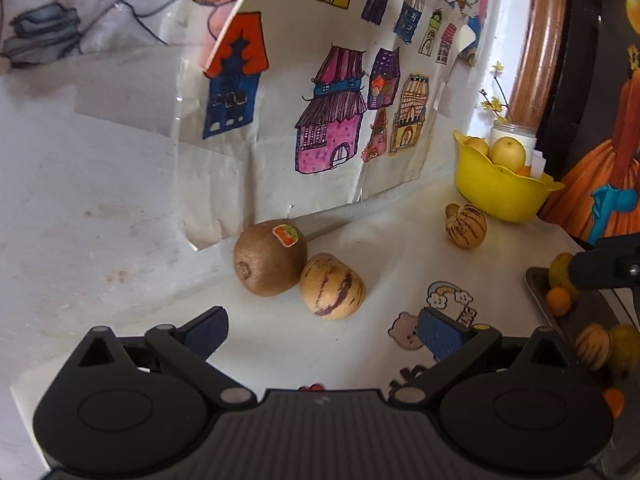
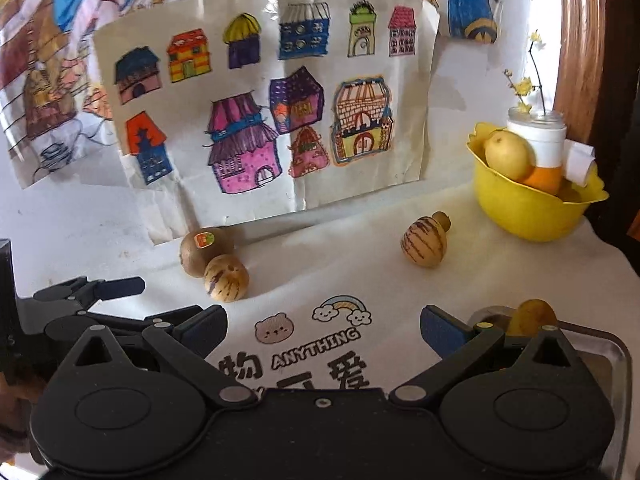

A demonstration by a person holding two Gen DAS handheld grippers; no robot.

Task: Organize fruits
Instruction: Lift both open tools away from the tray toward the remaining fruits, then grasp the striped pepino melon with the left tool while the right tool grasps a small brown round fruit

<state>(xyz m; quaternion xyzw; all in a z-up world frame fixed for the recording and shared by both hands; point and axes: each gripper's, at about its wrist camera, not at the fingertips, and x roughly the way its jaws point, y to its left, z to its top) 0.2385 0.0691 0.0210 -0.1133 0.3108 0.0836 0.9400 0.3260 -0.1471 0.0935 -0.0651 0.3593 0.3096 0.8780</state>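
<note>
My right gripper (image 2: 323,330), jaws spread and empty, hangs over the white printed cloth (image 2: 360,272). Ahead, a kiwi (image 2: 204,250) touches a striped melon (image 2: 226,278); another striped melon (image 2: 425,246) lies near the yellow bowl (image 2: 524,216).

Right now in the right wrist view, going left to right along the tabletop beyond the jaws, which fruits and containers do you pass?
Kiwi with sticker → striped melon touching it → second striped melon, standing apart → yellow bowl of fruit.
</note>
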